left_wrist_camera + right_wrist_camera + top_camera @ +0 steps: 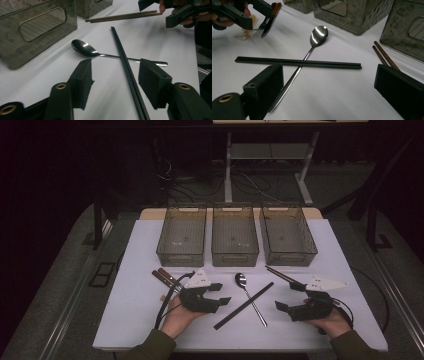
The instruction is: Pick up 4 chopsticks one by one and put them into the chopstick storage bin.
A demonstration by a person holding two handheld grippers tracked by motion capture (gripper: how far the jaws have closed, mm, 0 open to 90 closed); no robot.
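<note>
Two black jaws of the left hand-held gripper (113, 82) are seen spread wide, with nothing held between them; the black chopsticks (126, 67) pass through the gap, lying flat on the white worktop (162, 42). The right hand-held gripper (329, 92) is likewise held wide and empty, aimed at the same pair from the 3 o'clock side of the worktop.

From the high view, the black chopsticks (244, 305) are found near the centre, running from about 7 o'clock up towards 1 o'clock, and they are laid across the handle of a steel spoon (248, 299). They appear as a slim, matt, ridged pair pressed side by side.

For a clean pick, the pair is best taken away from the crossing point, so that the spoon is not dragged along. The jaws should be lowered until the tips almost meet the worktop, set square across both sticks, and closed slowly so that neither stick rolls out.

Brown chopsticks (280, 274) lie at 2 o'clock, and three clear bins (235, 236) stand in a row at 12 o'clock.
</note>
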